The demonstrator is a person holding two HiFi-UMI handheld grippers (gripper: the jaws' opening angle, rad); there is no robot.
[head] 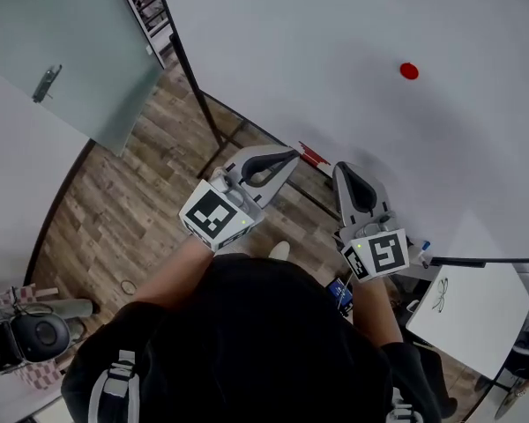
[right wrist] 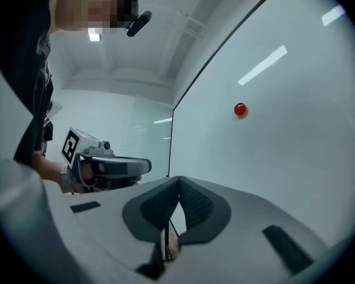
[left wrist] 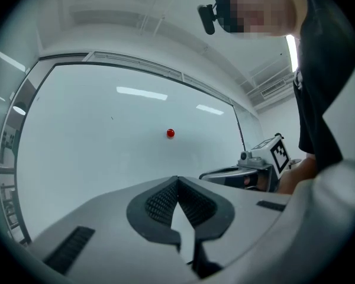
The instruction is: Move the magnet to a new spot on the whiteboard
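A small round red magnet (head: 409, 71) sticks to the large whiteboard (head: 353, 51), well beyond both grippers. It also shows as the red magnet (left wrist: 170, 133) in the left gripper view and the red magnet (right wrist: 240, 109) in the right gripper view. My left gripper (head: 293, 157) is shut and holds nothing, its tips near the board's lower edge. My right gripper (head: 344, 169) beside it is also shut and holds nothing. Both point level toward the whiteboard (left wrist: 118, 129). In each gripper view the jaws meet at the tips: left gripper (left wrist: 177, 179), right gripper (right wrist: 178, 179).
A black stand leg (head: 198, 95) runs down the board's left side onto the wood-plank floor (head: 132, 210). A red marker (head: 314, 156) lies at the board's lower edge. A small white board (head: 467, 311) with a sketch stands at the lower right. A glass partition (head: 62, 51) is on the left.
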